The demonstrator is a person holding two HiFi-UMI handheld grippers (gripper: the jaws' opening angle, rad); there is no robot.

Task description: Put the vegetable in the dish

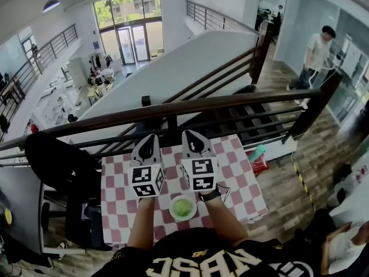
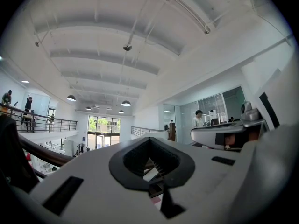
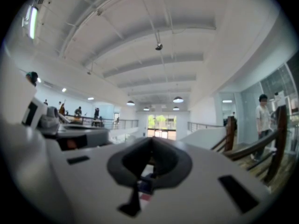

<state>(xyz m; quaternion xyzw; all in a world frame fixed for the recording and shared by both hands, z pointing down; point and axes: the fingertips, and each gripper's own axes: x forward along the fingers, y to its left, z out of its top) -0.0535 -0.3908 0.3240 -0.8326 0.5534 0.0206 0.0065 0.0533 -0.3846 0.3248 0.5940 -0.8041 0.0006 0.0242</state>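
Left gripper [image 1: 149,145] and right gripper [image 1: 194,142] point level, jaws closed, empty. The dish [image 1: 172,211] holding a green vegetable [image 1: 183,206] sits behind them, between the forearms and nearer the right.

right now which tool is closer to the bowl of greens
The right tool: its marker cube nearly reaches the bowl; the left tool sits farther off.

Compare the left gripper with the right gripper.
The left gripper is over the left part of the checked table, the right gripper near its middle. The wrist behind the right gripper wears a dark band; the one behind the left gripper is bare. Both are shut, empty and held level.
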